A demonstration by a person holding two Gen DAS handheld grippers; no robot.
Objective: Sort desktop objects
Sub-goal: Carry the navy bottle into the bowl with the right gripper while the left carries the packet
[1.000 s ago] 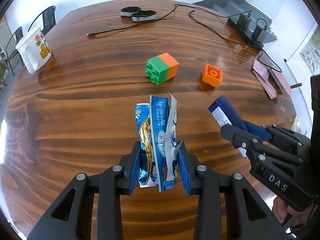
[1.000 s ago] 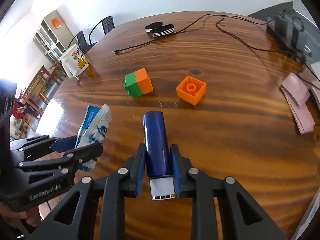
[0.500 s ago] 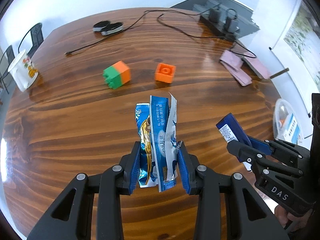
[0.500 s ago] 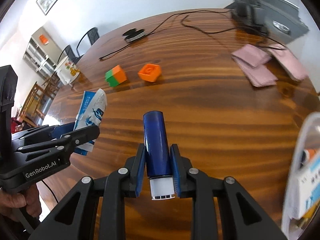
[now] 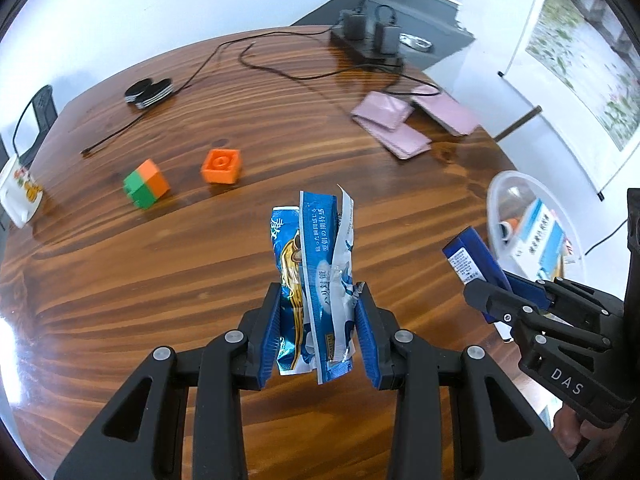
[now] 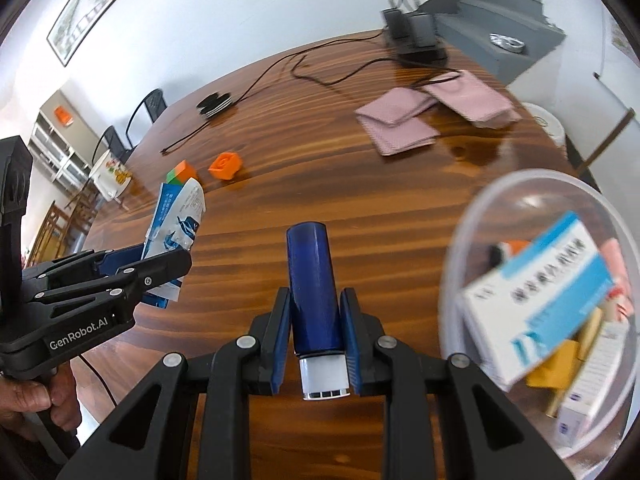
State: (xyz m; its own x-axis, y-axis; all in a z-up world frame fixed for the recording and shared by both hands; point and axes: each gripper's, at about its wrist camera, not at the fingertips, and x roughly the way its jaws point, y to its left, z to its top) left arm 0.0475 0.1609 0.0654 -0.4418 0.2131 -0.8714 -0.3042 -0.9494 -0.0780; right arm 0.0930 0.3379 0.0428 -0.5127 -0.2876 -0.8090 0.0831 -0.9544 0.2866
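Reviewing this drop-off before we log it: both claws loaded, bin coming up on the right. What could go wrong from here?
1. The left claw pinches several loose snack packets at their lower end only; one could slip out in transit.
2. The clear bin already holds a tilted blue-and-white box, so the blue tube may land on it and roll off.
3. The right claw is close beside the left one, so they could bump.

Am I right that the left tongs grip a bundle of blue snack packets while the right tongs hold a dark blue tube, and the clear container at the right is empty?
Not quite: the clear container is not empty. The right wrist view shows a blue-and-white box and other small items inside it. The rest holds: left tongs grip the packets, right tongs hold the tube.
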